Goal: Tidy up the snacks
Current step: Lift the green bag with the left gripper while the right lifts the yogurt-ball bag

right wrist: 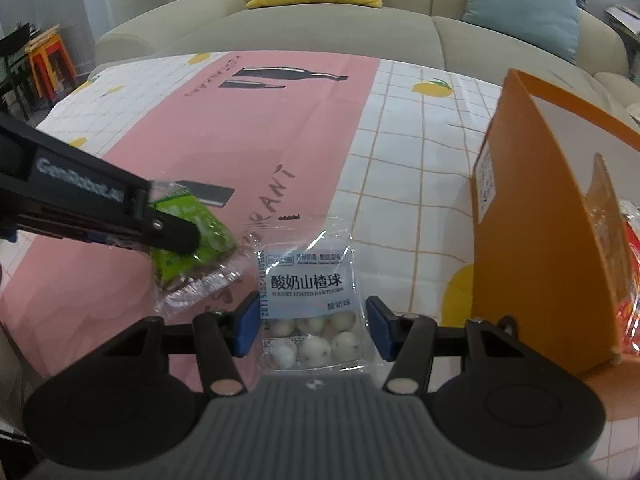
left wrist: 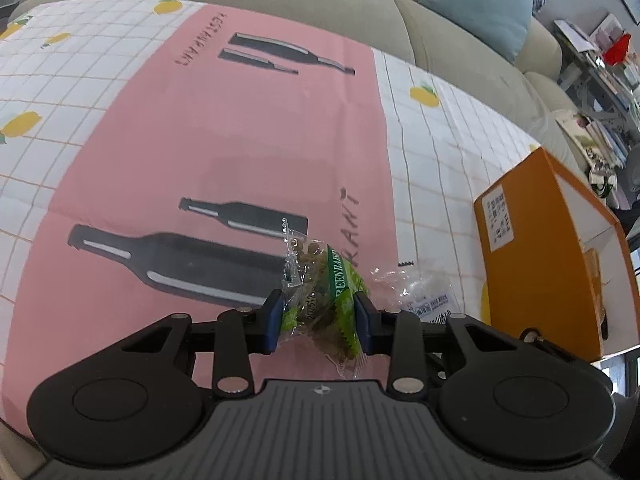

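Observation:
My left gripper (left wrist: 318, 320) is shut on a green raisin packet (left wrist: 326, 300) and holds it just above the pink tablecloth; the same packet (right wrist: 188, 240) and the left gripper's arm (right wrist: 100, 208) show in the right wrist view. My right gripper (right wrist: 312, 326) stands open around a clear packet of white yogurt hawthorn balls (right wrist: 310, 304) that lies on the cloth, with a blue pad on each side and a small gap. That packet (left wrist: 424, 300) also shows in the left wrist view, right of the raisins. An open orange box (right wrist: 536, 216) stands to the right.
The table wears a pink and white checked cloth (right wrist: 400, 152) with bottle prints. The orange box (left wrist: 536, 240) holds other snack packets (right wrist: 624, 264). A beige sofa (right wrist: 320, 28) with yellow and blue cushions lies behind the table. Shelves (left wrist: 600, 80) stand at the far right.

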